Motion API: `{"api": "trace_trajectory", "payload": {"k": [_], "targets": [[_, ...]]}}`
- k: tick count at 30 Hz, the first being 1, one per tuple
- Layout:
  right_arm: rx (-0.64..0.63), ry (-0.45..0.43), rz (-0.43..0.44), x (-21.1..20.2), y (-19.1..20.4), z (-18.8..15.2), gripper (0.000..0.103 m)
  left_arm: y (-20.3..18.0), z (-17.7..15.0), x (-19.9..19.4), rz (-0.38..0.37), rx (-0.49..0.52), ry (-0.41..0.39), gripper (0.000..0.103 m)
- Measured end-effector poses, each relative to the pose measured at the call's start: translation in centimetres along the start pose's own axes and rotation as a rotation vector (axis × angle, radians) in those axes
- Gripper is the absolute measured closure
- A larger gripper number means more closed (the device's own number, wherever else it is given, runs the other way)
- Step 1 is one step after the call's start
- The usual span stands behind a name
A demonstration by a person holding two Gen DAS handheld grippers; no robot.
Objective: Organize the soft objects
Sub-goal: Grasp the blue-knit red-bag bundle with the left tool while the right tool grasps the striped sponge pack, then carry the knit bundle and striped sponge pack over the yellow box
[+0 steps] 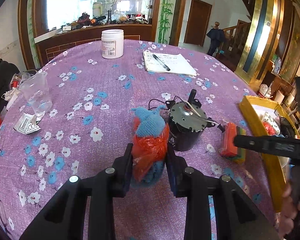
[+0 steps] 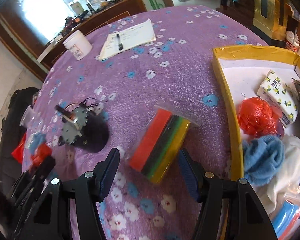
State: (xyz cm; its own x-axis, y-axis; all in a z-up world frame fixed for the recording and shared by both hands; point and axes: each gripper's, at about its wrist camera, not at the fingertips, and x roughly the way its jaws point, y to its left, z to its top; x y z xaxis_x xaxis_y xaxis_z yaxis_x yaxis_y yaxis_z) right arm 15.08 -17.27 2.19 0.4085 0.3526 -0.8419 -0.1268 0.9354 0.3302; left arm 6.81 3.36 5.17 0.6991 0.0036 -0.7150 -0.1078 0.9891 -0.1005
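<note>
Lying just ahead of the right tool (image 2: pixel 149 172), whose jaws stand wide and empty, the sponge pack (image 2: pixel 160 142) is set near the counter's right edge beside the yellow box (image 2: pixel 228 100), its long axis running slantwise toward the tool. The blue knit bundle (image 1: pixel 149 140) is clamped by the left tool (image 1: pixel 150 168). No writing can be read.
</note>
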Motion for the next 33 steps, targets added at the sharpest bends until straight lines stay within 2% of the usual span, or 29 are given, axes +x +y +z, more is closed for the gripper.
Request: {"api": "trace_trajectory", "payload": {"k": [3,6,8,9,10,13,16,20,27,33], "targets": [[0.001,0.02,-0.039,1.7,0.1,0.6,0.038,0.0,0.0,-0.4,-0.01,0.001,-0.01,0.074],[-0.045,-0.001,-0.098,2.5,1.0,1.0,0.038,-0.1,0.0,-0.5,-0.016,0.006,-0.012,0.074],[-0.122,-0.025,-0.129,2.8,1.8,0.7,0.046,-0.1,0.0,-0.6,-0.018,0.007,-0.014,0.074],[-0.148,-0.037,-0.152,2.8,1.9,0.4,0.056,-0.1,-0.1,-0.6,-0.019,0.007,-0.013,0.074],[-0.163,-0.051,-0.149,2.5,1.7,0.0,0.058,-0.1,-0.1,-0.6,-0.02,0.008,-0.012,0.074],[-0.161,-0.062,-0.102,1.4,0.9,-1.2,0.061,-0.3,-0.2,-0.6,-0.017,0.018,-0.014,0.074],[-0.147,-0.084,0.003,-0.4,0.1,-3.0,0.061,-0.9,-0.4,-0.7,-0.01,0.037,-0.029,0.074],[-0.18,-0.142,0.053,-3.1,0.3,-5.2,0.061,-1.9,-0.8,-0.8,0.011,0.064,-0.046,0.074],[-0.163,-0.163,0.101,-5.8,-0.9,-6.3,0.061,-4.2,-1.6,-2.0,0.096,0.149,-0.098,0.074],[-0.149,-0.185,0.132,-7.2,-1.6,-6.7,0.061,-5.6,-2.4,-3.3,0.124,0.19,-0.119,0.074]]}}
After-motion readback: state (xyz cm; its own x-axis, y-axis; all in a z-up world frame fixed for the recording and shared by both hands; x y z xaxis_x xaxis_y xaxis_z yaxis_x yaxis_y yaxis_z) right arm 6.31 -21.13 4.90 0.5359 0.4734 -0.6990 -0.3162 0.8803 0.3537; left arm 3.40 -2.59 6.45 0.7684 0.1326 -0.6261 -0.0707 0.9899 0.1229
